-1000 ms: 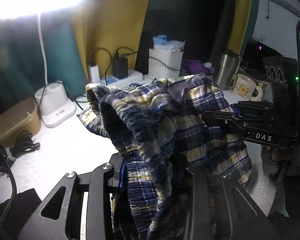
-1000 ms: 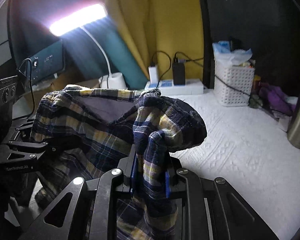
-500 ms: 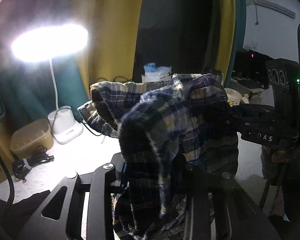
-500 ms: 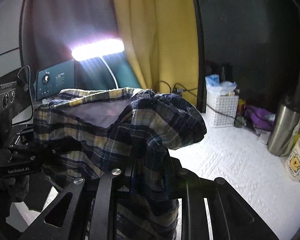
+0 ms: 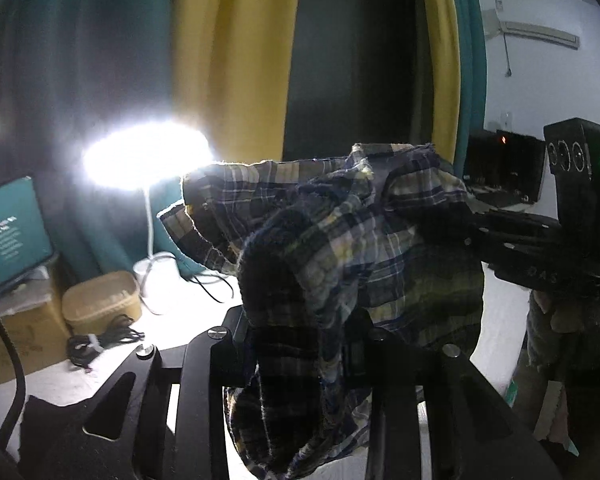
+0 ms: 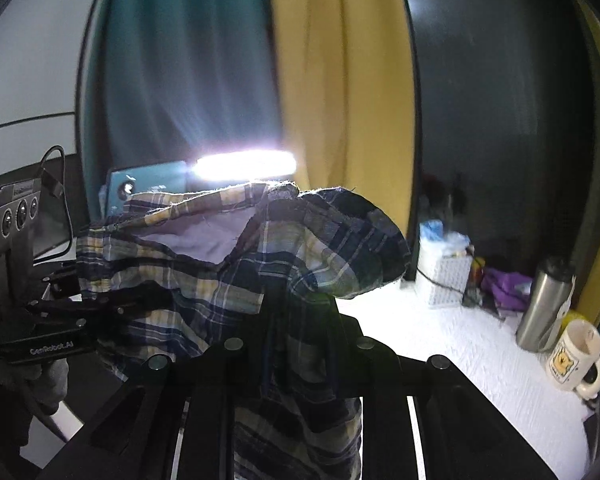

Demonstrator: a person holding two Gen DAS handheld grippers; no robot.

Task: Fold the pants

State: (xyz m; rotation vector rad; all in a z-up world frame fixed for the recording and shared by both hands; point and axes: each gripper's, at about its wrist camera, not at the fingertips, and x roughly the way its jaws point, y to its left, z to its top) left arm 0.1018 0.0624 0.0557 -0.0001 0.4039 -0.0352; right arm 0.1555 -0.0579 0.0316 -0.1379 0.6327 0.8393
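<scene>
The plaid pants (image 5: 340, 248), blue, yellow and white, hang bunched in the air between both grippers, well above the white table (image 6: 440, 344). My left gripper (image 5: 300, 344) is shut on one part of the waist edge, with fabric draped over its fingers. My right gripper (image 6: 296, 332) is shut on the other part; the pants (image 6: 220, 264) spread to its left with the pale inner lining showing. Each gripper appears in the other's view, the right gripper (image 5: 512, 256) at right, the left gripper (image 6: 60, 320) at left.
A bright desk lamp (image 5: 148, 156) stands at the back. A tan box (image 5: 100, 296) and coiled black cable (image 5: 104, 340) lie at left. A white basket (image 6: 444, 276), purple cloth (image 6: 504, 284), steel flask (image 6: 544, 308) and bear mug (image 6: 576, 352) stand at right.
Both grippers have risen and tilted upward with the pants held; the table has dropped lower in both views and the lamp now sits behind the fabric.
</scene>
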